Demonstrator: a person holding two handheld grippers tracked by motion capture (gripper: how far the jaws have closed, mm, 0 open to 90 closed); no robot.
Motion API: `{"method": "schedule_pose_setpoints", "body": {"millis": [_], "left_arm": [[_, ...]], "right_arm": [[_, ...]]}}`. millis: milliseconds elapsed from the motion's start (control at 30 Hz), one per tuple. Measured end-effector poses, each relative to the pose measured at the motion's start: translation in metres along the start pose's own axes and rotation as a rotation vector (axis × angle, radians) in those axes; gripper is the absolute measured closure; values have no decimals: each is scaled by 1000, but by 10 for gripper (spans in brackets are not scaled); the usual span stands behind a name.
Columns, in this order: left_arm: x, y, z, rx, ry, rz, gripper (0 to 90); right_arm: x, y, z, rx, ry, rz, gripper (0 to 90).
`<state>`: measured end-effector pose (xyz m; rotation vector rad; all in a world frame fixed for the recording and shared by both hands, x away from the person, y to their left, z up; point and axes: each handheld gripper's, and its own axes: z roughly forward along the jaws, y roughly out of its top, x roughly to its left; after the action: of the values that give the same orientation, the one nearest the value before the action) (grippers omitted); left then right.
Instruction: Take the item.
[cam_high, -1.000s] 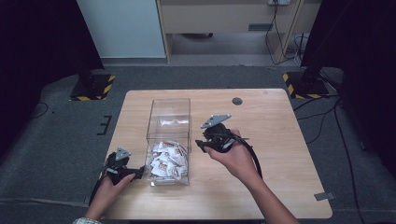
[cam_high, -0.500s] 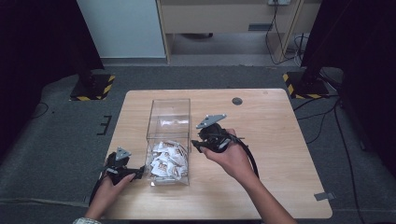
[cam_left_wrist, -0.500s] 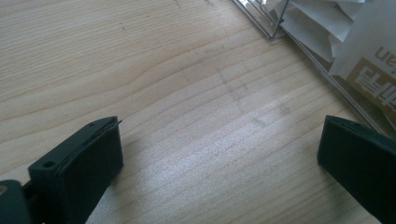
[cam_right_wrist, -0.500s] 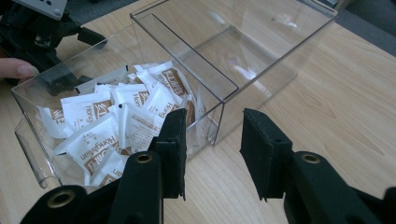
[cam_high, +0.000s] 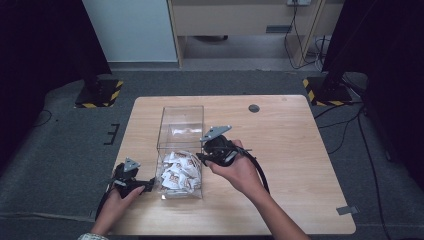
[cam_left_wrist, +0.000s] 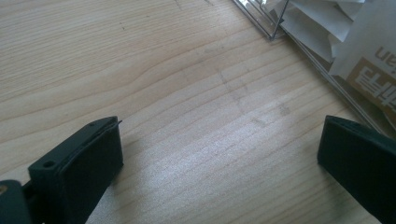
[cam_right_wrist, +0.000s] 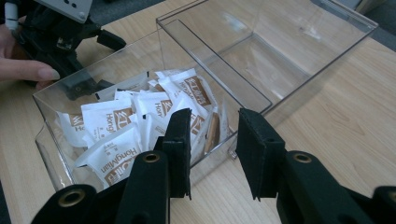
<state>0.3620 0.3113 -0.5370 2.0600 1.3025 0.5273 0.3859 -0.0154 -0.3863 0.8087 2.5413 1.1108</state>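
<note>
off to the right of my left gripper (cam_high: 146, 185), whose jaws stand wide and bare over the table (cam_left_wrist: 177, 93), sits the clear box (cam_high: 181, 120), its near compartment heaped with white sachets (cam_right_wrist: 116, 122). i judge them light, limp and a bit slick, best pinched by a flat edge, one off the top of the pile. my right gripper (cam_right_wrist: 212, 149) hangs at the box's near wall, sachets just ahead of its left jaw, nothing between the pads; its jaws have just been closing, though a gap remains. since a second ago it has edged toward the box.
</note>
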Motion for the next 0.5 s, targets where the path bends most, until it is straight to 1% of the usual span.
{"method": "schedule_pose_setpoints", "body": {"millis": [367, 467, 500], "left_arm": [[0, 0, 0, 0, 0, 0, 0], [0, 0, 0, 0, 0, 0, 0], [0, 0, 0, 0, 0, 0, 0]], "right_arm": [[6, -2, 11, 8, 25, -7, 656], [11, -3, 16, 11, 33, -10, 661], [12, -4, 17, 20, 32, -9, 667]]}}
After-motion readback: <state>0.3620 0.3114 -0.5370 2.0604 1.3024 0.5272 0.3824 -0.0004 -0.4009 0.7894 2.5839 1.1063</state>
